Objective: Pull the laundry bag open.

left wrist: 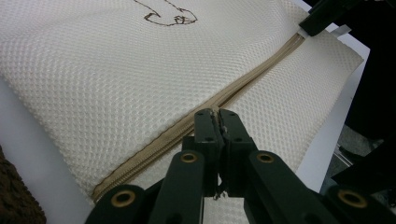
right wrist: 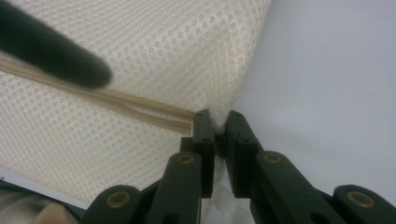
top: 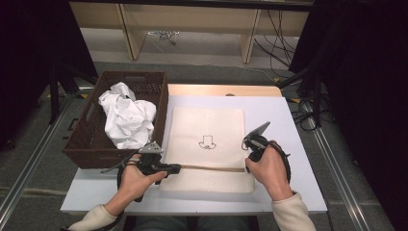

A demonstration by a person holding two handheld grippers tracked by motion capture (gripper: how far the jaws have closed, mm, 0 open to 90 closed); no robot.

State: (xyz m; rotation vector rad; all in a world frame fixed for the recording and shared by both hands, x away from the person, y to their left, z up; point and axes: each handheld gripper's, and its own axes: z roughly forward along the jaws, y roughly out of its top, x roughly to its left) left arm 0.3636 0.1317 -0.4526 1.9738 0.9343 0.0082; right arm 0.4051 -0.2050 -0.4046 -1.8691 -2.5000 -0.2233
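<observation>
The cream mesh zip-up laundry bag [top: 208, 144] lies flat at the centre of the table [top: 288, 120]. The left hand-held gripper [left wrist: 218, 122] is pressed together on the beige zipper [left wrist: 196, 126] at the bag's 8 o'clock. The right hand-held gripper [right wrist: 218, 126] pinches the bag's 4 o'clock corner. Judged step: unzipping; the next move calls for steady tension.

This looks like a lab or recording workspace. A white board [top: 298, 144] lies on a small wooden table [top: 221, 90] at the centre of the frame, flanked by metal rails [top: 33, 159] on a grey floor. Black curtains [top: 356, 72] close both sides, loose cables [top: 279, 33] trail at upper right, and bare wooden shelving [top: 192, 19] crosses the top.
</observation>
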